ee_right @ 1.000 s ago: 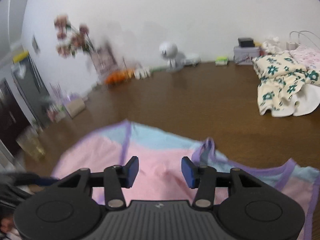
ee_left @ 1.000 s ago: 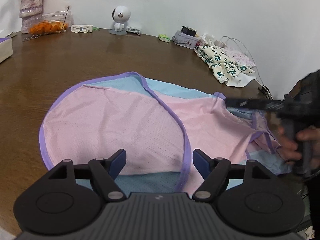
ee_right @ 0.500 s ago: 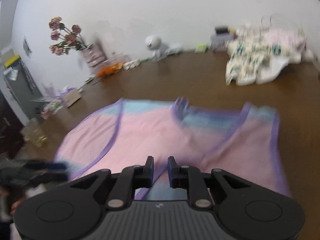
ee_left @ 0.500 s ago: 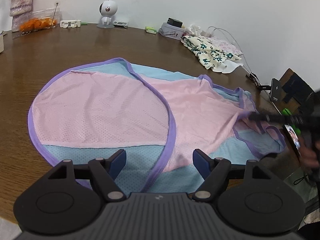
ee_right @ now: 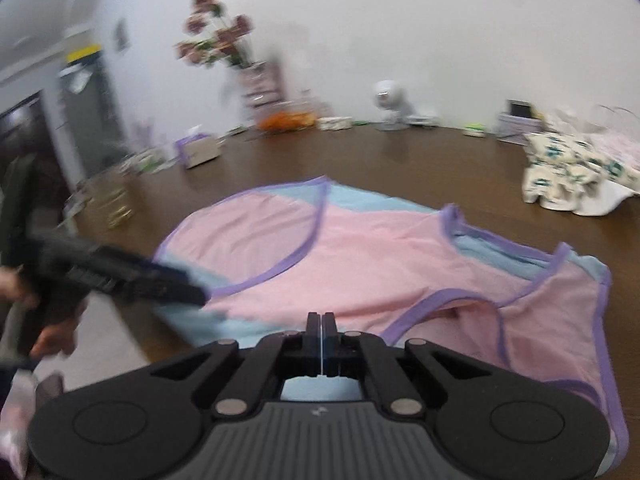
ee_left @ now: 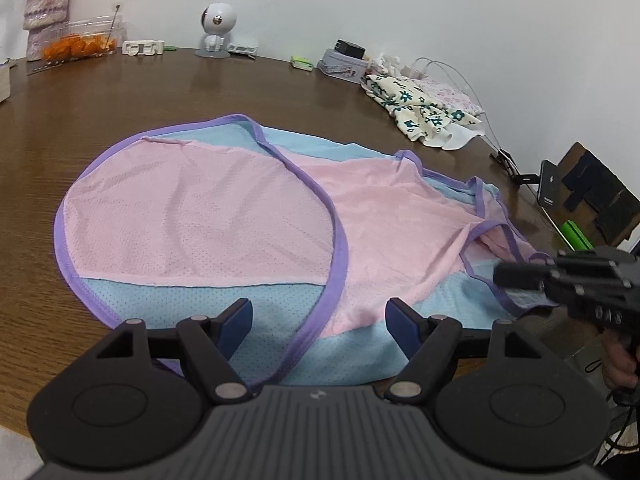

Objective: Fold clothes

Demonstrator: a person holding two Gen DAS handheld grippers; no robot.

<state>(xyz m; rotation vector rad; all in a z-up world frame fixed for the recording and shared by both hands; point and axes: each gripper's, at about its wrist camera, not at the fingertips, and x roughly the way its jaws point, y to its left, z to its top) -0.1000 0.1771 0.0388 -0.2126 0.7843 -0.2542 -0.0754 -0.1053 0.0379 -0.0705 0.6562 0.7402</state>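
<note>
A pink and pale-blue garment (ee_left: 200, 220) with purple trim lies spread flat on the brown table (ee_left: 120, 92). My left gripper (ee_left: 320, 312) is open and hovers over the garment's near blue hem with nothing between its fingers. In the right wrist view it shows as a blurred dark shape (ee_right: 192, 296) at the garment's (ee_right: 380, 260) left edge. My right gripper (ee_right: 322, 318) is shut at the garment's near edge, with a thin pale-blue line of cloth between its pads. The left wrist view shows its tip (ee_left: 498, 276) on the purple-trimmed right corner.
A folded floral cloth pile (ee_left: 420, 112) lies at the far right. A phone on a stand (ee_left: 552, 184) is at the right edge. Along the wall stand a round white figure (ee_left: 216, 28), an orange-filled box (ee_left: 80, 44), a tissue box (ee_right: 198, 150) and flowers (ee_right: 224, 36).
My right gripper went from open to shut and dropped to the garment's near right edge. The left gripper stayed open and shifted a little over the near hem.
</note>
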